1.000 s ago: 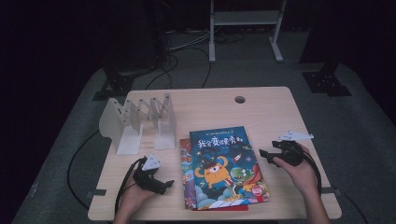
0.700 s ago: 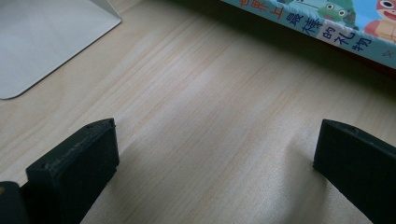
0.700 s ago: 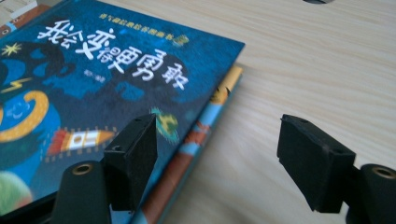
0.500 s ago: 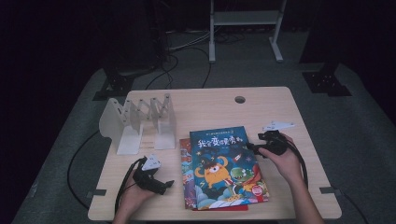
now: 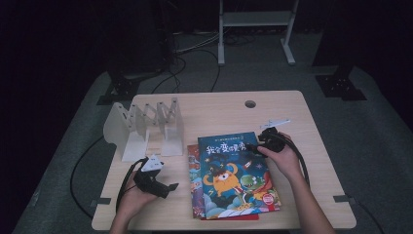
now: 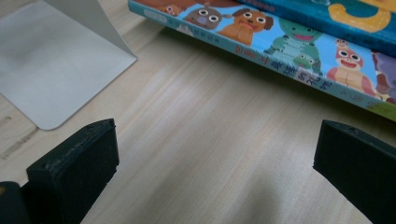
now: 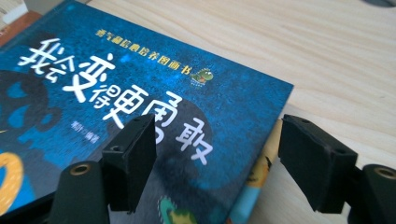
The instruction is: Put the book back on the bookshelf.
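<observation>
High view
- Books (image 5: 234,178): lay flat in a stack at the near middle of the table (image 5: 219,112); none stood in the rack (image 5: 146,129).
- Rack: sat empty at the left, just beside the stack.
- Right gripper (image 5: 254,146): reached over the top book's far right corner, nothing lifted.
- Left gripper (image 5: 170,187): waited low at the near left, apart from the stack.

Left gripper view
- Jaws: stood wide apart over bare wood, nothing between them.
- Lower book (image 6: 280,51): lay ahead, untouched.

Right gripper view
- Jaws: had just been opening a little; straddled the top book (image 7: 140,93) at its corner, pads not pressing.

Progress
- Done: likely only the approach.
- Left: gripping, lifting, racking each book.
</observation>
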`<state>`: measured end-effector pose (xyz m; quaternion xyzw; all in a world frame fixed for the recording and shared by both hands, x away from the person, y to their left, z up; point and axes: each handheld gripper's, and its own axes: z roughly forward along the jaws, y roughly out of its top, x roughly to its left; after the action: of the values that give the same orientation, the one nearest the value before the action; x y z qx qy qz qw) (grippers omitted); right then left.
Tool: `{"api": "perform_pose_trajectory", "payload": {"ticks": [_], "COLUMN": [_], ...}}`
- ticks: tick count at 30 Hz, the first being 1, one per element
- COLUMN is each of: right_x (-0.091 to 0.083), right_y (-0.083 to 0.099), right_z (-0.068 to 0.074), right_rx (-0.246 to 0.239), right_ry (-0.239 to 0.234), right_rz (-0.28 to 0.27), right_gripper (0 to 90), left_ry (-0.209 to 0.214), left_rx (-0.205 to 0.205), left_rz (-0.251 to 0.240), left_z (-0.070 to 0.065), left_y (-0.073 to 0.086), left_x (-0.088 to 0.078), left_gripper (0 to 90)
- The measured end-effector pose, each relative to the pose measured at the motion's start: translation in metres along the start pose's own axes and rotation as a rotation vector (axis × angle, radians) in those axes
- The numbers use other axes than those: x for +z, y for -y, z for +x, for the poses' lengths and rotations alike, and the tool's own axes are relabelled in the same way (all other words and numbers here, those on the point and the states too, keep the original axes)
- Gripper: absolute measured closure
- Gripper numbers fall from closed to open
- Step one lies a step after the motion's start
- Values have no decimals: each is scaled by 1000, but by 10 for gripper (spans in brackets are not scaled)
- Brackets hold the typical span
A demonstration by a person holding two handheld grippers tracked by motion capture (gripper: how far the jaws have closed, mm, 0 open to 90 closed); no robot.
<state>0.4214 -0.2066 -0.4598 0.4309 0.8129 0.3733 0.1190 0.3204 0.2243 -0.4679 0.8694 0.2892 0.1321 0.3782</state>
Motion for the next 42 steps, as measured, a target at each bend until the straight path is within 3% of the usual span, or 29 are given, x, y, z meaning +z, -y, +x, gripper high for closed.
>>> {"api": "perform_pose_trajectory", "payload": {"ticks": [3,9,23,42], "right_x": [7,10,30,51], "right_y": [-1,-6,-22,-39], "right_z": [0,-1,18,57], "right_rx": [28,23,-99,-198], "right_ry": [-22,-24,-147,-239], "right_rz": [4,22,35,53], "right_gripper": [250,248,264,263], "left_ry": [-2,-3,12,34], "left_rx": [-1,-1,11,53], "left_rz": [-2,-9,-30,-14], "left_z": [3,8,8,5], "left_y": [-3,-8,-18,-35], "left_x": [-2,-5,-7,2], "left_gripper": [0,0,0,0]}}
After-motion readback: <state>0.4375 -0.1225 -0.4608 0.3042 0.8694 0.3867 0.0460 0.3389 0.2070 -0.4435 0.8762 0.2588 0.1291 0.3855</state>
